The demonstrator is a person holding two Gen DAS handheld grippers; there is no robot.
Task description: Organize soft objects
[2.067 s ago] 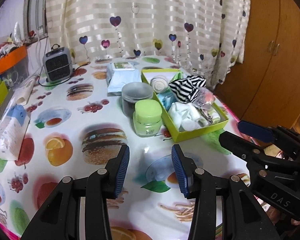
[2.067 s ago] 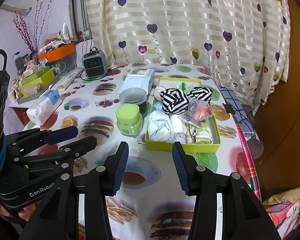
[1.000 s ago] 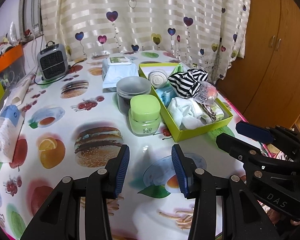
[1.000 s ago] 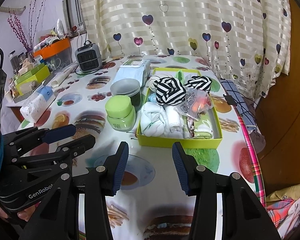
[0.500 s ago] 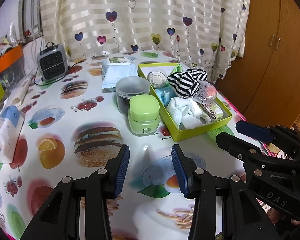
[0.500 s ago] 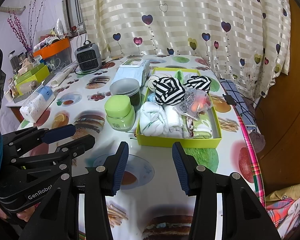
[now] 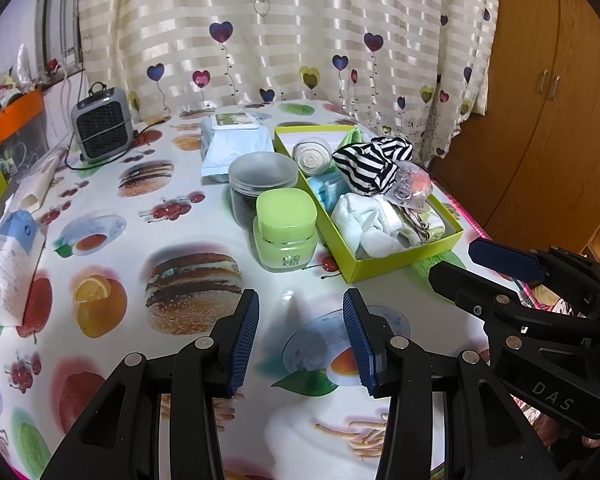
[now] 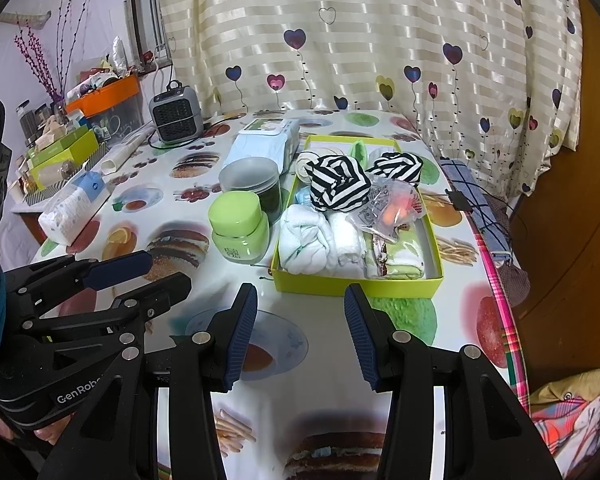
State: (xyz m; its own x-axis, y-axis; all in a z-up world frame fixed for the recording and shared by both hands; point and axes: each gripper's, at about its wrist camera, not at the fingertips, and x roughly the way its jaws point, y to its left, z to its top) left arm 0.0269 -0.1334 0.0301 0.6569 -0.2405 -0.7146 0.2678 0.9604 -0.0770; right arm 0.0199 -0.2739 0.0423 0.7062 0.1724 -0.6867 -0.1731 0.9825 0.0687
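My left gripper sits at the bottom of its frame with its jaws spread wide and nothing between them, hovering over the table and its food-print cloth; my right gripper is likewise wide open and empty at the bottom of its own frame. In the right view the left gripper shows at the lower left, and in the left view the right gripper juts in at the lower right. Just beyond my right jaws, in the middle of the frame, lies the yellow-green box, its near wall facing me. At its near end lie rolled white cloths with a folded patterned green cloth to their right, and a clear bag of small orange bits rests on top. Farther back in the box sit two black-and-white striped bundles, a pale roll and something light blue. To the left of the box, just beside it, stands a green jar, with a grey-lidded dark jar behind it and a pale blue pack of wipes beyond that. A white packet lies at the left edge of the table. Toward the upper left stands a small grey heater, and the heart-print curtain hangs across the top.
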